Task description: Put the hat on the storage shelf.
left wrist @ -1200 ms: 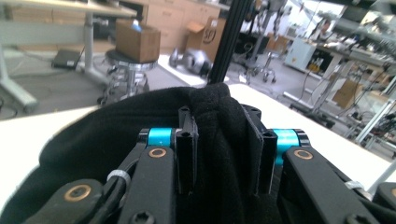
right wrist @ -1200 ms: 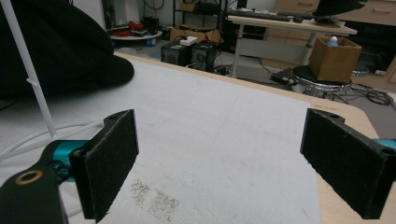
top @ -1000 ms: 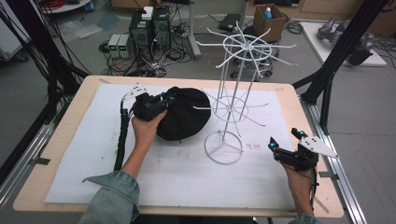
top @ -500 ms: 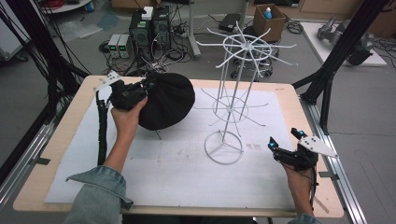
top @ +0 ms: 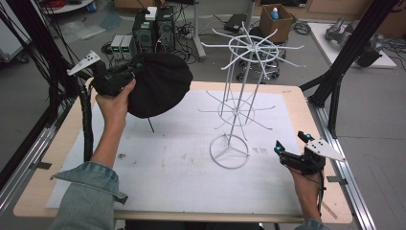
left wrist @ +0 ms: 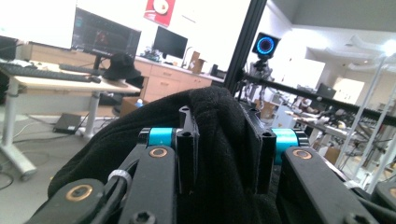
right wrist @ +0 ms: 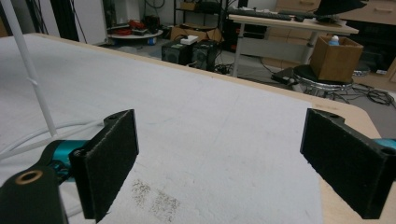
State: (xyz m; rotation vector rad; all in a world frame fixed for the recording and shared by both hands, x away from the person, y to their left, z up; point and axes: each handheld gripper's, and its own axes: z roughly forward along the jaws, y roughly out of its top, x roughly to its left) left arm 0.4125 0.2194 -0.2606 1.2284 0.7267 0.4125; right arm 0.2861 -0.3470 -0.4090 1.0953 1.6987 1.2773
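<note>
Lifted higher off the table, left hand-held gripper [top: 131, 76] stays clamped on black hat [top: 160, 88]; right hand-held gripper [top: 292, 148] gapes empty.

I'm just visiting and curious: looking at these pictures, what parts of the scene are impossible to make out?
- Left claw: in the left gripper view the black hat bunches between its jaws and hides the table beyond.
- Hat's front: in the high view, the folded cloth hides any brim or logo.
- White wire rack: the right gripper view cuts it off at the left edge, leaving one rod.
- Box's contents: too small in the high view.
</note>
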